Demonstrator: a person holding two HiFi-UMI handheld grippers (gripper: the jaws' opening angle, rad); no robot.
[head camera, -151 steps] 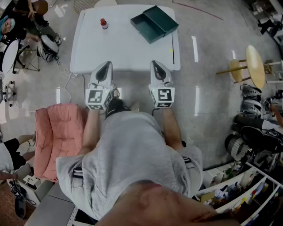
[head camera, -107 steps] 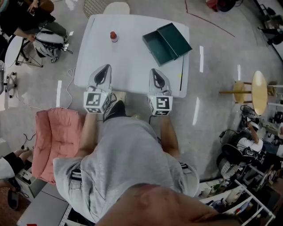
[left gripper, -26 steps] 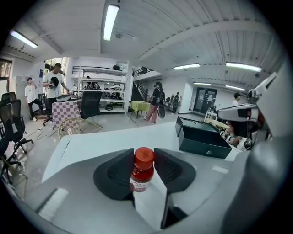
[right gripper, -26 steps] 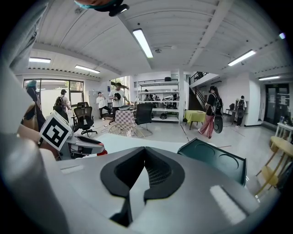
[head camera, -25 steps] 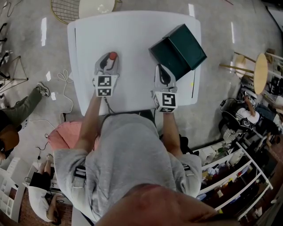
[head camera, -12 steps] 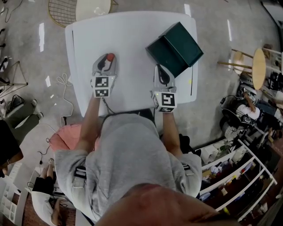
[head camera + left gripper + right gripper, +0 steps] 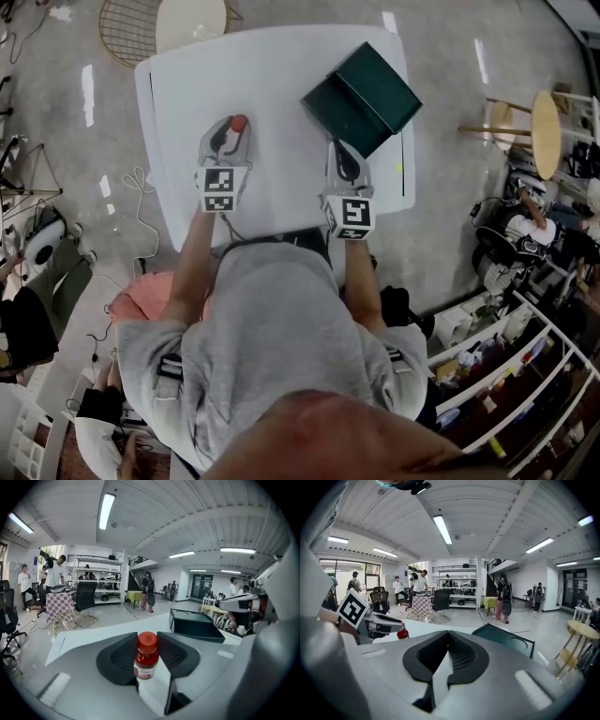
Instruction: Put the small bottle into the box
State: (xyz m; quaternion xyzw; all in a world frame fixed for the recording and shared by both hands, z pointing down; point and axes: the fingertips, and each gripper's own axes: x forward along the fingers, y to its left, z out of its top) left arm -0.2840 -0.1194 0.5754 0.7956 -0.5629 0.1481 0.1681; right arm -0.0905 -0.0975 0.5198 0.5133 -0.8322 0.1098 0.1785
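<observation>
Head view overhead, gripper views low — all share table [image 7: 272, 84]

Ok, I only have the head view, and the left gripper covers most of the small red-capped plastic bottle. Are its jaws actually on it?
Observer: Yes. In the left gripper view the left gripper has its jaws pressed against both sides of the small red-capped plastic bottle, at the cap, and the bottle stands upright between them.
Operator: And the right one, is it carrying anything?
Observer: No. The right gripper view shows the right gripper with its jaw tips together and nothing between them.
</observation>
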